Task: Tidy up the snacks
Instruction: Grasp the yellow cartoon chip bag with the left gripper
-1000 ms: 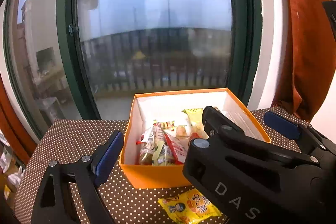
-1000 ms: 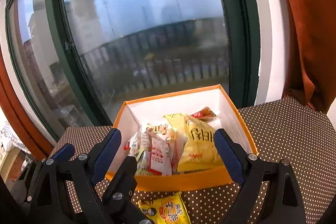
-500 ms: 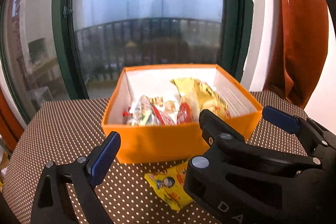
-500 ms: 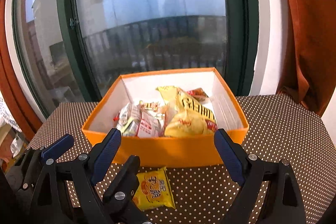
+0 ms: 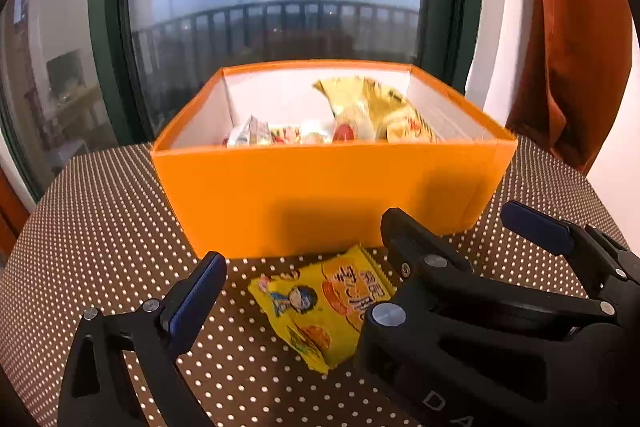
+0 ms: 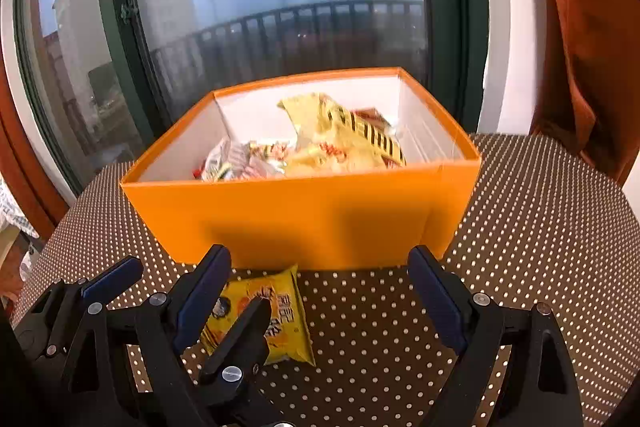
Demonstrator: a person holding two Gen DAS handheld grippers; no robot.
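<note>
- Left wrist view: the left gripper (image 5: 304,287) gapes wide, holding nothing; the yellow snack packet (image 5: 320,307) lies flat between its fingers, the orange box (image 5: 328,195) just ahead.
- Right wrist view: the right gripper (image 6: 320,291) is spread wide and empty; the packet (image 6: 276,311) lies by its left finger (image 6: 202,297).

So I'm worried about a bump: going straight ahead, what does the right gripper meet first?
Probably the orange box's near wall, beyond the bare dotted tablecloth. The yellow packet lies left of that line.
</note>
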